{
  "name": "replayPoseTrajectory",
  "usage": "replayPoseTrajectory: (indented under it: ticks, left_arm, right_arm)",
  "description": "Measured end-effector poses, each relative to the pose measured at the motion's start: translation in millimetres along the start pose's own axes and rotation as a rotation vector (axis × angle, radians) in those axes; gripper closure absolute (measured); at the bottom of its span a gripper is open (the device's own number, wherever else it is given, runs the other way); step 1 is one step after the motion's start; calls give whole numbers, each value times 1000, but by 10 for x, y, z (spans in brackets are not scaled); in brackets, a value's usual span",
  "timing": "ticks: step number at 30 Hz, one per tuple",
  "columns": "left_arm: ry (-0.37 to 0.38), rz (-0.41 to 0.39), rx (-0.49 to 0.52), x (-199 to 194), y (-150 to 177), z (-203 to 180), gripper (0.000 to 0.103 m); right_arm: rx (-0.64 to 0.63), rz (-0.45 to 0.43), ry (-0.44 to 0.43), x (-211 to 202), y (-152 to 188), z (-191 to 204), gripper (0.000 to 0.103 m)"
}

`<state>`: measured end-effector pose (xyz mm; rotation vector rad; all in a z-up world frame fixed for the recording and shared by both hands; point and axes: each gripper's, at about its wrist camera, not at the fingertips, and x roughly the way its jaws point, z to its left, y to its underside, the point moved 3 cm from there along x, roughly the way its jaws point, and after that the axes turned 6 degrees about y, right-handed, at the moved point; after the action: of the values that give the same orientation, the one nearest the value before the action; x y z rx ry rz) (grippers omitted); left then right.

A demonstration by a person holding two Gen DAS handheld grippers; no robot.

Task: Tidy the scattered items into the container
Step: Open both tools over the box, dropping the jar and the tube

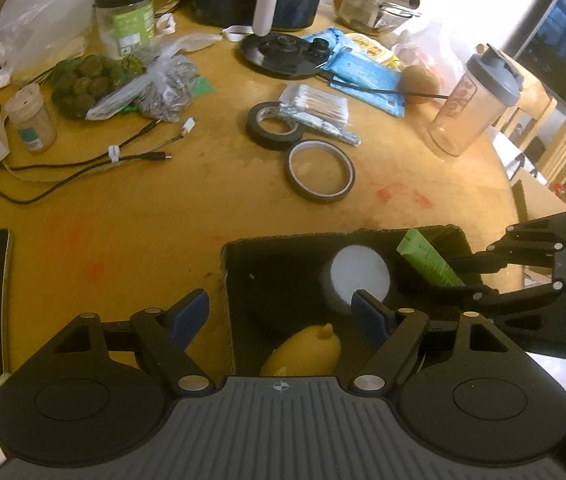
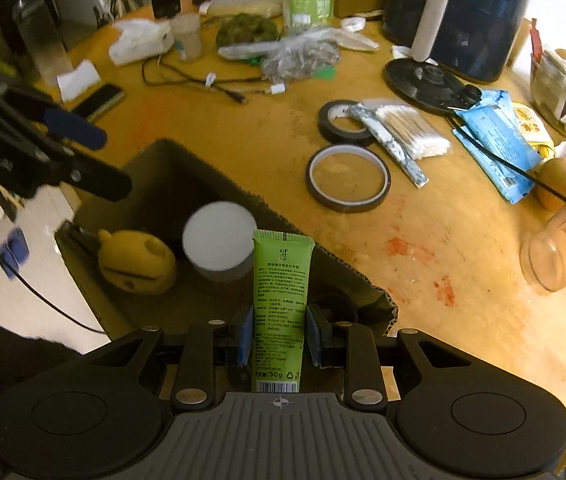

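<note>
Right wrist: right gripper clamps green tube over box, near jar. Left gripper released, empty.

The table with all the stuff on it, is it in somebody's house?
Probably a home dining or living room. The round wooden table holds an air fryer, a kettle base and bagged food, and wooden chairs and a screen stand beyond it.
</note>
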<state>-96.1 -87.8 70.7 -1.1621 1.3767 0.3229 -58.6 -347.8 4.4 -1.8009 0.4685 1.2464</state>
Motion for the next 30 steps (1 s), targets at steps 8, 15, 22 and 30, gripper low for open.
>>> replayPoseTrajectory:
  ticks: [8,15,22,30]
  left_arm:
    - [-6,-1,-8,-17,9,12,25]
    - [-10,-3,0,-40,3,2,25]
    - [-14,5,5,-48,5,4,25]
    - [-15,13,7,-40,18,4,25]
  right_arm:
    - [10,-25,8,-57,8,-16,44]
    - [43,-34,19,-87,48,-94,12]
    - [46,28,53,-2,149,-128,7]
    - [51,119,87,209,227,-116,7]
